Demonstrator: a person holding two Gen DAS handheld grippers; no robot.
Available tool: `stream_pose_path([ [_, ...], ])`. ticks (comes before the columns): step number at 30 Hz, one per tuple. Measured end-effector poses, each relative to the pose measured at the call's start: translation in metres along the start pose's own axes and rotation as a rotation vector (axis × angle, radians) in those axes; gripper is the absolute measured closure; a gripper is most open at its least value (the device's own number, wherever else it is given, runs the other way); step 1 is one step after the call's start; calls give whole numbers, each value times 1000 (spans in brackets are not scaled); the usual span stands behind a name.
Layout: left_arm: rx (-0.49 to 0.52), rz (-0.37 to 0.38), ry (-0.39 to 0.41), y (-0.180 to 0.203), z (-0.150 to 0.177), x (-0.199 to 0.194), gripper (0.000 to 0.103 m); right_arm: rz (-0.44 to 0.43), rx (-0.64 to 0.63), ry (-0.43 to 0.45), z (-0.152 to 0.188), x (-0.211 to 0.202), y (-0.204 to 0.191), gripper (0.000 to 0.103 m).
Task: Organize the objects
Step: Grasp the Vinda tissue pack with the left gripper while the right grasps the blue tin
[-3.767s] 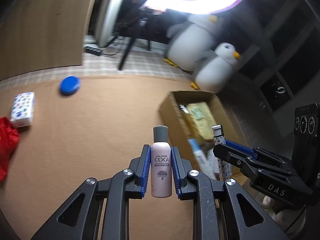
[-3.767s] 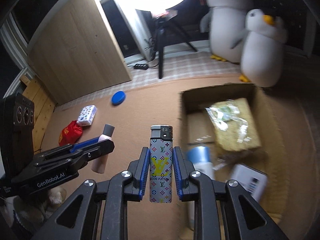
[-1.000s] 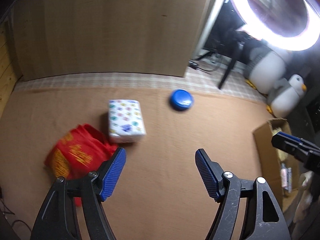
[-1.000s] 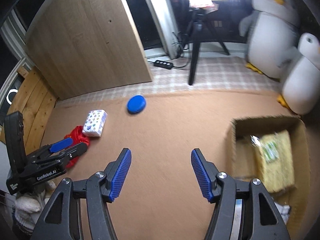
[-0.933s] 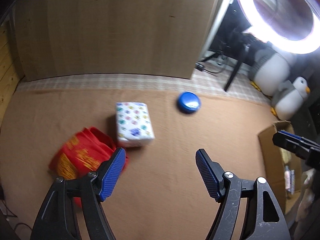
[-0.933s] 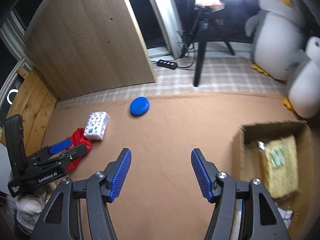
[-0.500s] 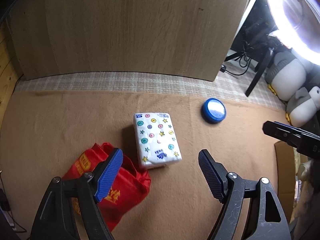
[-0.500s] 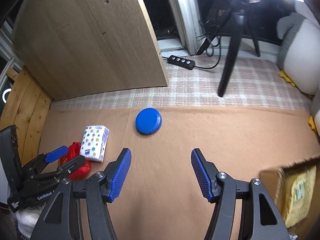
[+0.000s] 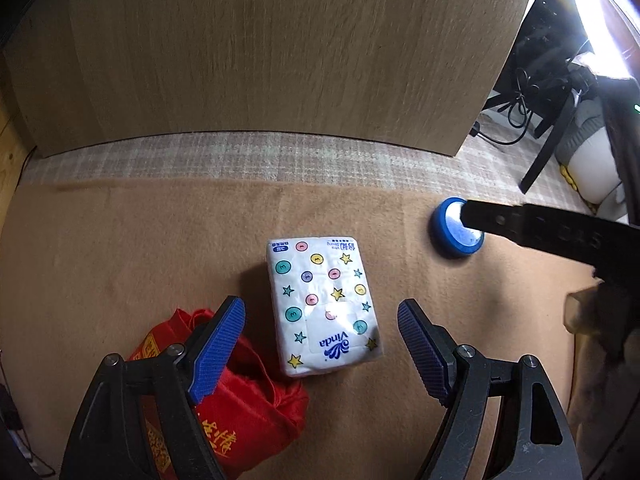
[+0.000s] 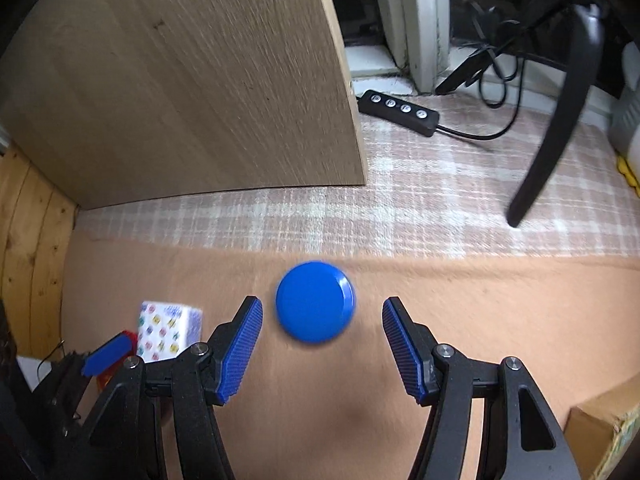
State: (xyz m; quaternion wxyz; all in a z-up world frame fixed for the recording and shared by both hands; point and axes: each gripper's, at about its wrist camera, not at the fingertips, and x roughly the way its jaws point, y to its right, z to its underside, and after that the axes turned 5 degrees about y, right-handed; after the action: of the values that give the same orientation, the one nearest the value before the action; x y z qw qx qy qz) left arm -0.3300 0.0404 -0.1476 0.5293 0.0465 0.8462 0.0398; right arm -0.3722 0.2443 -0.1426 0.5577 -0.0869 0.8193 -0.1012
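Note:
A white tissue pack (image 9: 324, 304) with coloured dots and stars lies on the brown mat. My left gripper (image 9: 320, 320) hangs open above it, the blue pads (image 9: 218, 346) standing clear on either side of the pack. A red bag (image 9: 240, 408) lies at the pack's lower left, partly under the left finger. A round blue tin (image 10: 315, 301) sits on the mat in the right wrist view. My right gripper (image 10: 322, 326) is open above the tin, which shows just ahead of the gap between the pads. In the left wrist view the blue tin (image 9: 448, 240) is partly hidden by the right gripper's finger.
A tall wooden panel (image 9: 260, 48) stands at the back. A checked rug (image 10: 420, 208) borders the mat, with a power strip (image 10: 398, 112) and a tripod leg (image 10: 556, 128) on it. A cardboard box corner (image 10: 604, 432) shows at the lower right.
Both grippers moved down and toward the mat's far left. The tissue pack came between the left pads and the blue tin came up to the right pads. The left jaws widened slightly.

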Motion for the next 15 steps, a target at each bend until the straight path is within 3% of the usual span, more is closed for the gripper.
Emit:
stream_pose_path([
  [12, -3, 0, -20, -5, -3, 15, 21, 61, -54, -25, -7, 27, -21, 45],
  [15, -2, -1, -25, -4, -4, 18, 21, 81, -82, -30, -4, 28, -30, 49],
])
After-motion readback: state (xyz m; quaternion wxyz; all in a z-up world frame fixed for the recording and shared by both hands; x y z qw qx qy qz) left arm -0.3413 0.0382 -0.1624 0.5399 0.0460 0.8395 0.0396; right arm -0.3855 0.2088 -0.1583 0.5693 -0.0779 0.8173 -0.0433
